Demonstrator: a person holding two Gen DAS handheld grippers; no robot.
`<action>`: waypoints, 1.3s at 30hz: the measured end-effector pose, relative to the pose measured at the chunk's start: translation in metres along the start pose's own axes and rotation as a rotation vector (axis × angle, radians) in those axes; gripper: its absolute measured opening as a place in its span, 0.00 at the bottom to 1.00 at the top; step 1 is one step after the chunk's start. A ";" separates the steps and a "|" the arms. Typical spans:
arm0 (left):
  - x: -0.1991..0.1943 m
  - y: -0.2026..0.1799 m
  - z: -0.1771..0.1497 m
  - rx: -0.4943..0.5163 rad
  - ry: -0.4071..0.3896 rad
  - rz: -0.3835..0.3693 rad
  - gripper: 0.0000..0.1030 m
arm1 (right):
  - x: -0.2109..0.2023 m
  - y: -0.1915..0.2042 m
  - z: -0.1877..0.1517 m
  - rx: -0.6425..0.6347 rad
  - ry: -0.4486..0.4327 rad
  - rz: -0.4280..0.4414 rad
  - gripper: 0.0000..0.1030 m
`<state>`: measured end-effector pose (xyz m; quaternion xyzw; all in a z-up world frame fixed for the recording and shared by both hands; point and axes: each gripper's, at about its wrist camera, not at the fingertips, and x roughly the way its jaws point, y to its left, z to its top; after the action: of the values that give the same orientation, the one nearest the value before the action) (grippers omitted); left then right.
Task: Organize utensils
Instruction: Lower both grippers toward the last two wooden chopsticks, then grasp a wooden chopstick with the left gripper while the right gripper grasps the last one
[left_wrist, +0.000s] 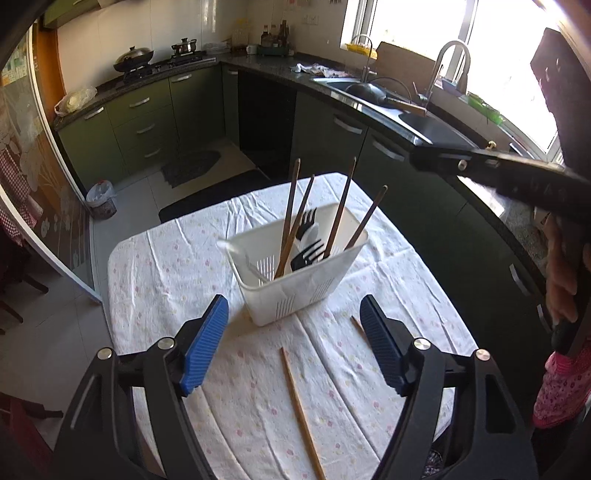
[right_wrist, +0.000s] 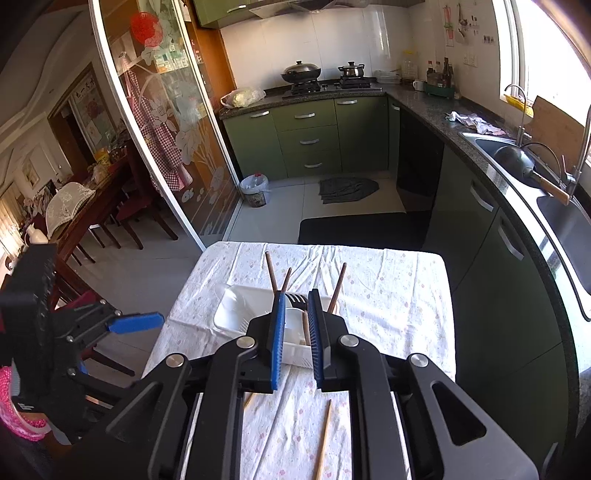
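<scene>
Both wrist views above table (left_wrist: 155, 258)

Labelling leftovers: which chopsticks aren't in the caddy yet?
Two lie flat on the tablecloth: the long chopstick and a partly hidden chopstick. The other four stand in the white caddy.

home kitchen | stove (right_wrist: 328, 85) with wok (right_wrist: 301, 71) | sink (right_wrist: 491, 142) | green cabinets (right_wrist: 306, 136) | dining table (right_wrist: 92, 206) beyond glass door

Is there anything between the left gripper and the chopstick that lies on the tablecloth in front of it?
Nothing visible. The left gripper has its jaws wide open above the loose chopstick, with only bare tablecloth around it. The white basket stands farther away, beyond the chopstick, not in the path.
</scene>
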<state>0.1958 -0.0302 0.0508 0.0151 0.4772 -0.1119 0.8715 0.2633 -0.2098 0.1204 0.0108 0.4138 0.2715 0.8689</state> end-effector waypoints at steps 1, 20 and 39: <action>0.008 0.000 -0.008 -0.002 0.043 -0.002 0.68 | -0.005 -0.001 -0.003 -0.001 0.000 0.003 0.16; 0.166 -0.013 -0.111 -0.033 0.547 0.098 0.25 | 0.090 -0.043 -0.153 -0.021 0.500 -0.045 0.32; 0.157 0.005 -0.094 -0.035 0.518 0.083 0.06 | 0.166 -0.019 -0.187 -0.123 0.788 -0.099 0.32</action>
<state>0.2001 -0.0414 -0.1321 0.0479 0.6853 -0.0600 0.7242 0.2211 -0.1844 -0.1257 -0.1660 0.6985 0.2368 0.6546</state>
